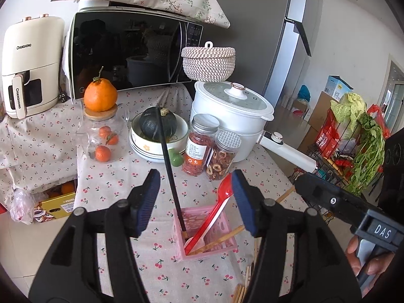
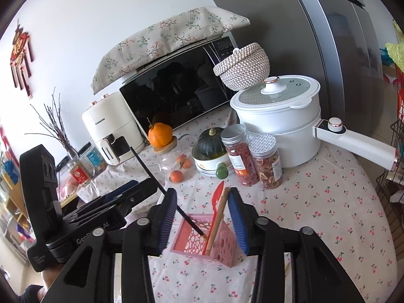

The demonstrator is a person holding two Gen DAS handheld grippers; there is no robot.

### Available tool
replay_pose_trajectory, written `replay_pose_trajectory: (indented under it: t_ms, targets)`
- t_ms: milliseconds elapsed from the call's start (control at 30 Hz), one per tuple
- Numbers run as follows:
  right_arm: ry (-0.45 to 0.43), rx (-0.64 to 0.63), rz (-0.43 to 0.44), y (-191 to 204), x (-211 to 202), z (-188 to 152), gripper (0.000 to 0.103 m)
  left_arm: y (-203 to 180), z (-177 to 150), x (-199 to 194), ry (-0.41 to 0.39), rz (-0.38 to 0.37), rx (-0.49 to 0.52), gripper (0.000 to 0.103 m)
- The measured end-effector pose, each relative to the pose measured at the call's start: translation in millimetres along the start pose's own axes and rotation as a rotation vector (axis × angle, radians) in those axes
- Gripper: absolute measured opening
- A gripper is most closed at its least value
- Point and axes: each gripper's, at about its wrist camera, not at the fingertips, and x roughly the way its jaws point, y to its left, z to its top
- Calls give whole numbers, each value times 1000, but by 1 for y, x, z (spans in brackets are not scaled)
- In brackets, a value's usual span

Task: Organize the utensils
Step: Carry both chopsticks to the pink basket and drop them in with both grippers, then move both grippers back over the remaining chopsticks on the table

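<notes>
Left wrist view: pink holder (image 1: 202, 250) at 6 o'clock on bench (image 1: 113, 176), upright to keep black chopstick (image 1: 166, 161), red spoon (image 1: 217, 209) and wooden chopstick (image 1: 222, 238) standing. Left gripper (image 1: 195, 202) and right gripper (image 2: 202, 214) both spread, empty. Loose chopsticks (image 1: 242, 287) remain at 5 o'clock.

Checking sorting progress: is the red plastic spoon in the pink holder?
In: the red plastic spoon stands bowl-down inside the pink perforated holder.

Under the left claw (image 1: 195, 199), a pink plastic holder (image 1: 202, 229) with perforated walls holds a glossy red plastic spoon (image 1: 214, 214), a matt black stick (image 1: 169, 166) and a wooden chopstick (image 1: 219, 240). Cherry-print cloth covers the bench (image 1: 106, 184). The claw's pads (image 1: 149, 199) look ribbed blue rubber.
</notes>
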Motion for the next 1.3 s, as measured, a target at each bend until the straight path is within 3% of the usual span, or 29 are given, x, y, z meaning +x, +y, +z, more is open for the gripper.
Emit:
replay_pose_trajectory:
  t_ms: [233, 333, 500, 733, 1133, 1300]
  targets:
    - [-48, 13, -22, -6, -34, 5, 84, 3, -11, -25, 40, 15, -33, 93]
    - [-53, 7, -46, -8, -47, 2, 90, 2, -22, -34, 69, 82, -42, 101]
    - [-13, -10, -121, -16, -60, -12, 97, 0, -47, -37, 152, 127, -41, 102]
    - [92, 12, -202, -37, -65, -37, 98, -7, -86, -27, 292, 61, -40, 102]
    - [337, 93, -281, -76, -44, -90, 98, -17, -147, 3, 593, 44, 72, 102]
    - [414, 90, -319, -86, -37, -106, 98, -22, -162, 14, 673, 9, 83, 102]
